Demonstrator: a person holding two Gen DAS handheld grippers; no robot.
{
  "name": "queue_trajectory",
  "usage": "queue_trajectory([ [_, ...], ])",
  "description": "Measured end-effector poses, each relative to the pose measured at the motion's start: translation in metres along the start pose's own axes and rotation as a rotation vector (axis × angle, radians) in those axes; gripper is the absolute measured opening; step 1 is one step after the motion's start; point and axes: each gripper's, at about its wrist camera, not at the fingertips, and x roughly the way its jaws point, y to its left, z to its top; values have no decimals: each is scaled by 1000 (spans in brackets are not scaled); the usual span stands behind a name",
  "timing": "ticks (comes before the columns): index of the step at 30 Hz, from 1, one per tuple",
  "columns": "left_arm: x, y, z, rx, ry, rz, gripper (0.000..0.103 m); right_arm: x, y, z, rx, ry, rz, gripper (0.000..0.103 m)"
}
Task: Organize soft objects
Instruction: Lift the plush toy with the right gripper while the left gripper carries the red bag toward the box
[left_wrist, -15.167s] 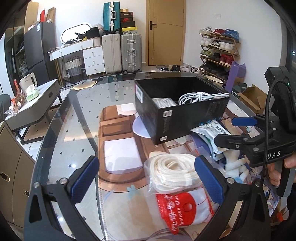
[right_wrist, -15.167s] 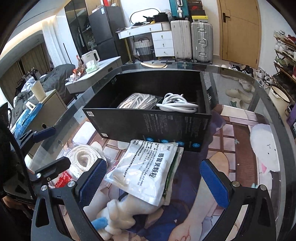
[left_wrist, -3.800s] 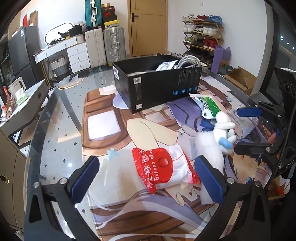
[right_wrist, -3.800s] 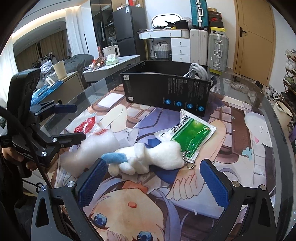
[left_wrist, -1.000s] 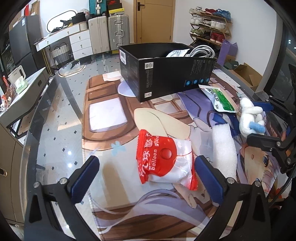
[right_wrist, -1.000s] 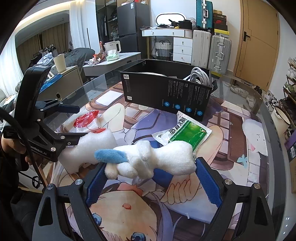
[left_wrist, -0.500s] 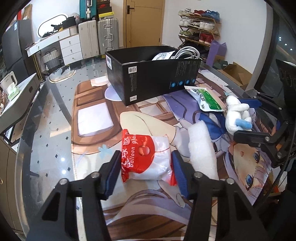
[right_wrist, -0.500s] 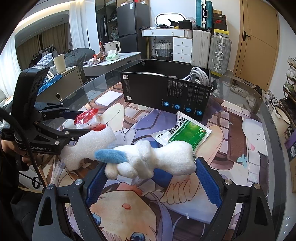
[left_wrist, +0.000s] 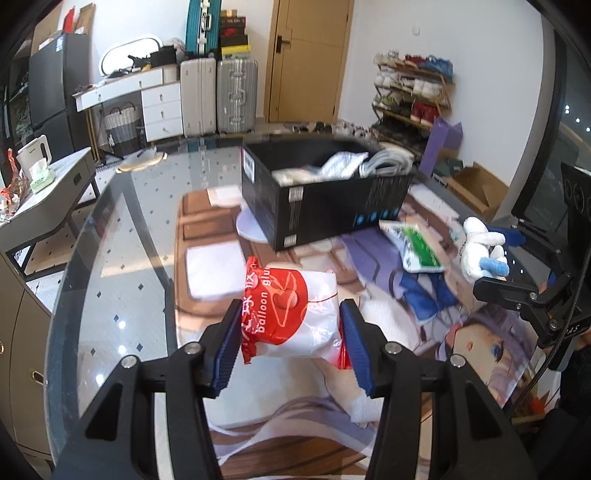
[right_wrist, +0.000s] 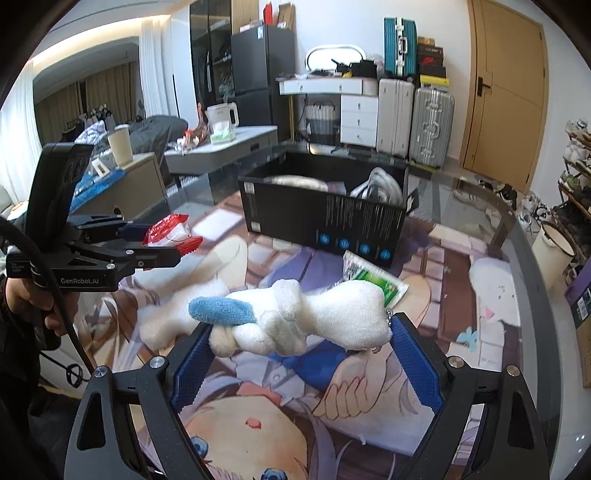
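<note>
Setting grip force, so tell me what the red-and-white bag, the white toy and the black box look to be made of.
Balloon glue bag: thin glossy plastic film, going by its crinkles and sheen. White toy: fuzzy plush fabric, nap visible, with a blue terry-like part. Black box: probably printed cardboard, with matte flat walls and stuck-on labels.
</note>
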Motion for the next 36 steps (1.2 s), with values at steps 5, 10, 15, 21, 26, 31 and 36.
queue_trajectory([
  [5, -8, 1, 11, -10, -40, 13, 51, -15, -3, 11, 14, -85, -16, 92],
  [10, -17, 0, 25, -22, -89, 20, 52, -28, -11, 22, 46, -156, -33, 92],
  [15, -23, -5, 40, -15, -127, 20, 52, -43, -21, 35, 69, -220, -31, 92],
  [21, -27, -10, 55, -6, -164, 20, 52, -57, -31, 46, 87, -278, -38, 92],
  [26, -29, -11, 65, 6, -182, 27, 52, -66, -44, 53, 115, -320, -41, 92],
  [31, -30, -11, 74, 7, -201, 26, 52, -68, -54, 60, 116, -333, -54, 92],
  [36, -25, -10, 86, 8, -209, 22, 52, -64, -59, 70, 102, -330, -62, 92],
])
